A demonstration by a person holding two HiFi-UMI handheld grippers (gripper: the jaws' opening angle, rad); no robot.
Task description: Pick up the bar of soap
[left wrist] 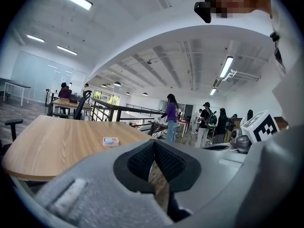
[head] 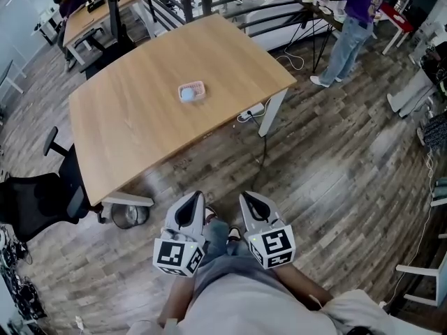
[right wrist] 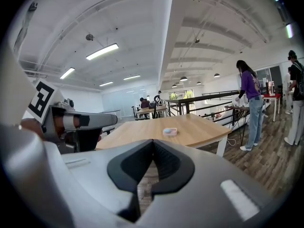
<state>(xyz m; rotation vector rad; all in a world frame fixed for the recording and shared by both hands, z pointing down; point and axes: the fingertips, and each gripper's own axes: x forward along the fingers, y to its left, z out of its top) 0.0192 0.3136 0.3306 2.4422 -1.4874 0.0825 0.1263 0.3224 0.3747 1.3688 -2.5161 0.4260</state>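
A pale blue bar of soap (head: 188, 94) lies in a small pink dish (head: 198, 86) near the middle of the wooden table (head: 133, 131). Both grippers are held close to my body over the floor, well short of the table's near edge. My left gripper (head: 193, 198) and right gripper (head: 250, 198) sit side by side with their tips pointing toward the table. Each has its jaws closed together with nothing between them. The left gripper view shows the soap (left wrist: 110, 140) far beyond the shut left gripper (left wrist: 153, 144); the right gripper view shows the soap (right wrist: 169, 131) beyond the shut right gripper (right wrist: 153, 143).
A black office chair (head: 35, 202) stands at the table's left corner. A power strip and cable (head: 253, 109) hang by the white table leg (head: 272, 114). A person in purple (head: 355, 16) stands at the far right. Another desk (head: 91, 12) and a railing lie behind.
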